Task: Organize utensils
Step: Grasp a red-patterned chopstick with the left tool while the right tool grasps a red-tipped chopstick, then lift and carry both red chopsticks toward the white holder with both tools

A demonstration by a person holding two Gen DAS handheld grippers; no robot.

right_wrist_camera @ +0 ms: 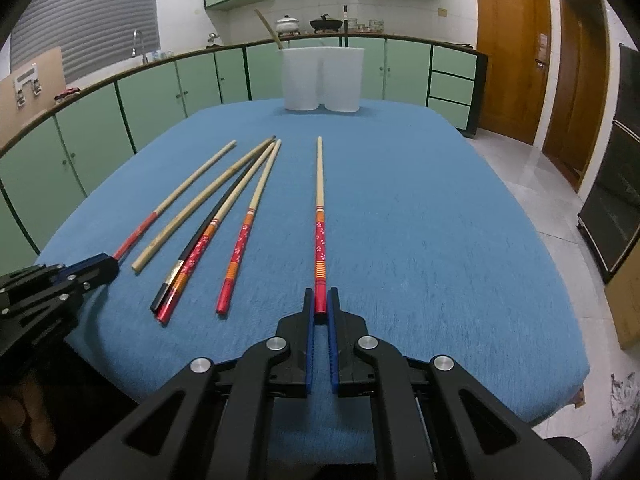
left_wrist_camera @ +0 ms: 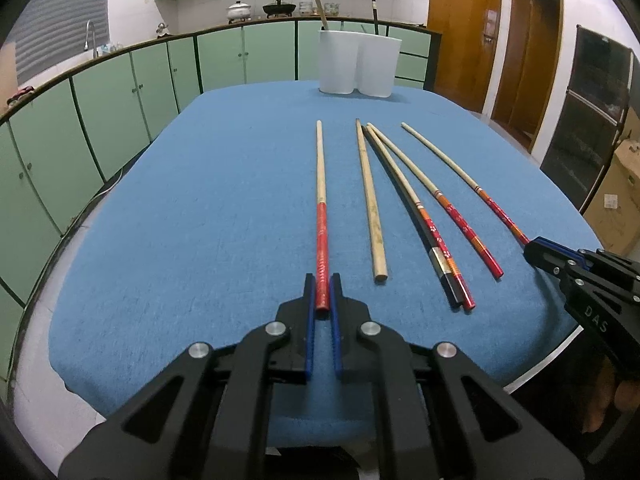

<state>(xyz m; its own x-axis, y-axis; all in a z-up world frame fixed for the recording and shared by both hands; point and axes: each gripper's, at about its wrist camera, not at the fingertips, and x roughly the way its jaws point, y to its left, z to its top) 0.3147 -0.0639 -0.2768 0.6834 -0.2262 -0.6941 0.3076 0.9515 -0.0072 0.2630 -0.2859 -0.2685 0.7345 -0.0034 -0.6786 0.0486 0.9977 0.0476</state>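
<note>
Blue cloth covers the table, and six chopsticks lie on it side by side. The left gripper is clamped on the red end of the leftmost chopstick. The right gripper is clamped on the red end of the rightmost chopstick. Both sticks seem to rest flat on the cloth. A white holder stands at the far edge with some sticks inside

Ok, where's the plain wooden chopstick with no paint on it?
In the left wrist view the plain wooden chopstick lies on the blue tablecloth, between the red-handled chopstick and the black chopstick.
</note>
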